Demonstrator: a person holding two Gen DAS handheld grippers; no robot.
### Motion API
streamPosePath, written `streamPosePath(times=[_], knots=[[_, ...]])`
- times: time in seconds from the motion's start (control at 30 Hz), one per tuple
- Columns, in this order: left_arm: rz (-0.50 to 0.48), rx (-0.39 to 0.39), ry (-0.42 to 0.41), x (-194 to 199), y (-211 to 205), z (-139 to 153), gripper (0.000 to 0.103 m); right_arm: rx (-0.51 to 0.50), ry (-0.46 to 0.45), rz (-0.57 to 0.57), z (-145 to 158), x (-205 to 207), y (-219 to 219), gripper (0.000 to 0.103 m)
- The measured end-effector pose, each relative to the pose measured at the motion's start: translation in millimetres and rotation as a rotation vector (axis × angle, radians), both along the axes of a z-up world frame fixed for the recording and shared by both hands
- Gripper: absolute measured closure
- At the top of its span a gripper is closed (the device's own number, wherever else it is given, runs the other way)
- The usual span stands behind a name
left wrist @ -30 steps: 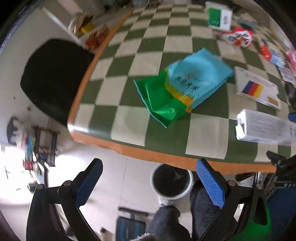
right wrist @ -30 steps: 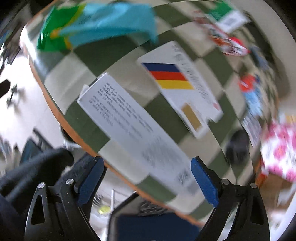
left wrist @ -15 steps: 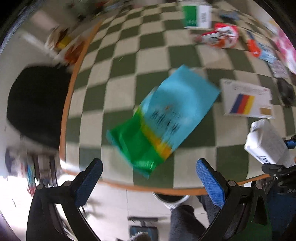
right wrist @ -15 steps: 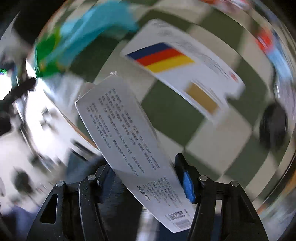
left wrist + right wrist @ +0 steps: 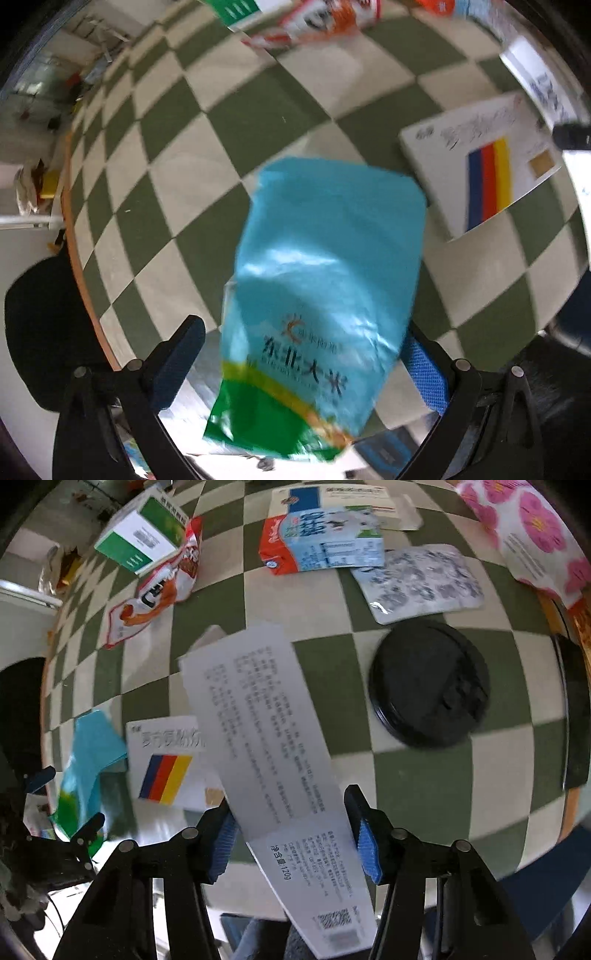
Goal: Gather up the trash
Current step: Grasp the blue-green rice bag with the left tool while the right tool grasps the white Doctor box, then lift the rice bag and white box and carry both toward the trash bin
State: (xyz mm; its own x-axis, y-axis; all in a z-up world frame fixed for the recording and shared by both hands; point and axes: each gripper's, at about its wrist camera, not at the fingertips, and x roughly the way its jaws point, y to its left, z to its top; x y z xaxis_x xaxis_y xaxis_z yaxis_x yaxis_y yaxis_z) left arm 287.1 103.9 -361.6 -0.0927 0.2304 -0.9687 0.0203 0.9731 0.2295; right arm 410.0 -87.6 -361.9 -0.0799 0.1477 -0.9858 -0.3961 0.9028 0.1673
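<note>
A blue and green plastic bag [image 5: 325,288] lies near the front edge of the checkered table [image 5: 236,122]. My left gripper [image 5: 299,365] is open with the bag's lower end between its fingers. My right gripper [image 5: 291,834] is shut on a long white printed box [image 5: 273,760] and holds it tilted above the table. The bag also shows at the left of the right wrist view [image 5: 85,760]. A white flat box with a blue, red and yellow stripe [image 5: 487,166] lies right of the bag, also in the right wrist view [image 5: 166,764].
A black round lid [image 5: 428,683], a silver foil pouch [image 5: 421,579], a milk carton [image 5: 321,542], a red snack wrapper [image 5: 155,590], a green and white box [image 5: 144,535] and a pink flowered bag [image 5: 532,528] lie on the table. A black chair [image 5: 40,328] stands left.
My left gripper has moved forward and now has the blue and green bag between its open fingers. My right gripper closed on the white box and lifted it off the table.
</note>
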Motion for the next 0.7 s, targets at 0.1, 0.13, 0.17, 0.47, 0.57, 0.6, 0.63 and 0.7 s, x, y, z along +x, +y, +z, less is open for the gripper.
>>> streamPosePath(times=[0.1,0.13,0.17,0.47,0.57,0.6,0.63,0.7], knots=[[0.020,-0.026,0.019,6.2,10.0,-15.1,0.001,-0.018,0.026,0.011,-7.7,5.9,8.7,0.045],[0.039,-0.041,0.011,8.3,13.8,-15.7,0.001,-0.028,0.033,0.018,-9.6,6.0,12.2,0.044],[0.076,-0.051,-0.002,10.1,20.4,-16.1,0.004,-0.031,0.041,0.023,-10.0,5.4,14.4,0.040],[0.589,-0.208,-0.085,-6.3,57.5,-18.4,0.009,-0.058,0.078,0.071,-26.2,-11.4,26.6,0.036],[0.642,-0.173,-0.109,-9.9,59.0,-21.8,0.009,-0.033,0.050,0.092,-23.6,-20.3,36.5,0.052],[0.653,-0.158,-0.116,-9.9,59.2,-22.4,0.009,-0.050,0.036,0.100,-22.2,-25.7,40.1,0.052],[0.657,-0.158,-0.122,-16.6,58.9,-16.1,0.009,-0.060,0.017,0.113,-19.6,-28.3,42.1,0.052],[0.656,-0.145,-0.137,-19.3,57.0,-10.4,0.010,-0.043,0.010,0.125,-17.4,-34.4,49.7,0.052]])
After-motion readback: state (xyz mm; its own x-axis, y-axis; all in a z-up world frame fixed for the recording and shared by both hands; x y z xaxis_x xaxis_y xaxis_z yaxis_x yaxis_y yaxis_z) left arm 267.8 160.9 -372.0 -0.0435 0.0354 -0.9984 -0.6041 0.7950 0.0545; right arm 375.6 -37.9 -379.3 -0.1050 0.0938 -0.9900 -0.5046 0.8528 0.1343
